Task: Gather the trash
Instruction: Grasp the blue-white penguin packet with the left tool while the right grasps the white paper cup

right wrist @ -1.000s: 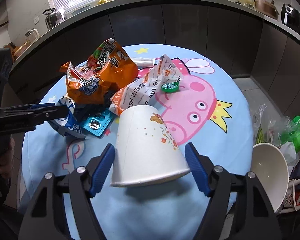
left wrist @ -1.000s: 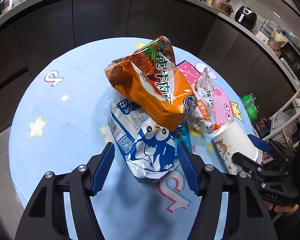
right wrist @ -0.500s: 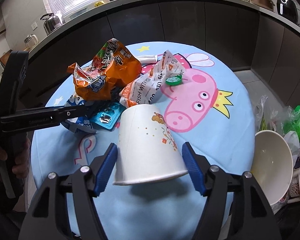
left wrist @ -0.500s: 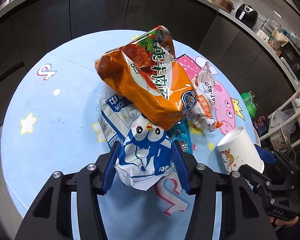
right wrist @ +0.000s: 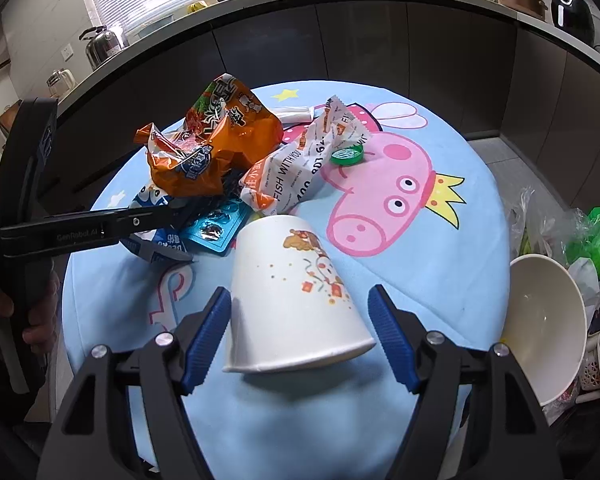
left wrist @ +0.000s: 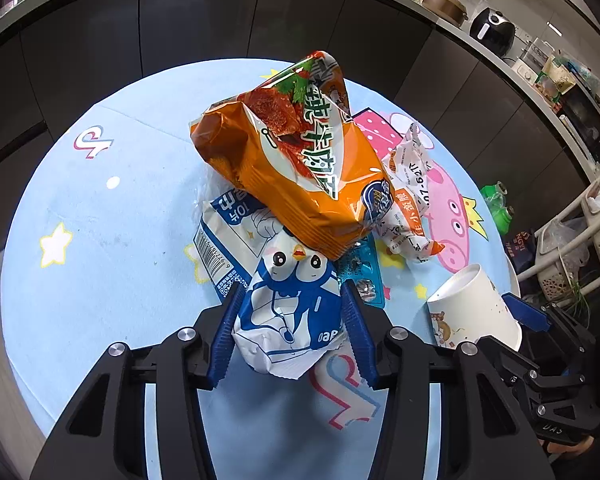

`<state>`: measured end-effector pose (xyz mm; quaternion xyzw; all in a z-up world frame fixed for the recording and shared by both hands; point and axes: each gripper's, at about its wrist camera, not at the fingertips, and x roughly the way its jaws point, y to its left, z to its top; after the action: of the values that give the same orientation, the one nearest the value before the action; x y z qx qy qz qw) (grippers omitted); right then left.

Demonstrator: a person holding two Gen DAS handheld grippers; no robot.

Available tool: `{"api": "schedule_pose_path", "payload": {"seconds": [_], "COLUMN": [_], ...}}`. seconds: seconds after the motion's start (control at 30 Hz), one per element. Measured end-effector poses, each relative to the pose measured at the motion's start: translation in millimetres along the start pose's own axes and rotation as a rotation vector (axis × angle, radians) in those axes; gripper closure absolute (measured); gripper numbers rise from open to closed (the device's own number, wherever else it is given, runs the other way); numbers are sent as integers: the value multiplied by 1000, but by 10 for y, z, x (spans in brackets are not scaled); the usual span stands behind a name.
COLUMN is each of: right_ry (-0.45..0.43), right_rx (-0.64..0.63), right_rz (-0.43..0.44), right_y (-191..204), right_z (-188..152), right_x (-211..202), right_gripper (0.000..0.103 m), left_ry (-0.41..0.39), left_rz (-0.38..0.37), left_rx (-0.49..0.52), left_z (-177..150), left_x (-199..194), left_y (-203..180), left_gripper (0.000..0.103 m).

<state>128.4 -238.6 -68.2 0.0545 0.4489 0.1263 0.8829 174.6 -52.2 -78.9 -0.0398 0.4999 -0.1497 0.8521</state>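
Note:
My left gripper (left wrist: 290, 332) is shut on a blue and white penguin wrapper (left wrist: 290, 312), which lies partly under an orange snack bag (left wrist: 300, 160). A white and orange paper wrapper (left wrist: 410, 196) and a teal blister pack (left wrist: 360, 272) lie beside them. My right gripper (right wrist: 300, 332) is open around a white paper cup (right wrist: 292, 292) that stands upside down on the table; its left pad touches the cup, the right pad stands apart. A green bottle cap (right wrist: 348, 155) lies by the paper wrapper (right wrist: 300, 168).
The round table has a light blue cartoon pig cloth (right wrist: 400, 184). A white bowl (right wrist: 548, 320) and a bag with green bottles (right wrist: 596, 232) are off its right edge. Dark cabinets (left wrist: 180, 20) curve behind the table.
My left gripper has closed on the penguin wrapper and squeezed it narrower. My right gripper's fingers have narrowed a little around the paper cup.

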Motion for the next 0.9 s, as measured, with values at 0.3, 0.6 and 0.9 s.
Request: {"api": "schedule_pose_path", "payload": {"seconds": [0.3,0.6,0.9], "right_ry": [-10,-45,-30], "right_rx": [26,32,9], "right_rz": [55,89,59], "right_y": [-5,15,118], "right_z": [-20,27,1], "right_x": [-48,-185,-81], "right_gripper": [50,89,27], "left_ry": [-20,-64,-48], "left_rz": [-43,-102,-106], "left_rx": [-12,-67,-52], "left_z": [-38,-130,-231], "left_x": [-87,-336,-404], "left_y": [67,275,359], "left_gripper": [79,82,77]}}
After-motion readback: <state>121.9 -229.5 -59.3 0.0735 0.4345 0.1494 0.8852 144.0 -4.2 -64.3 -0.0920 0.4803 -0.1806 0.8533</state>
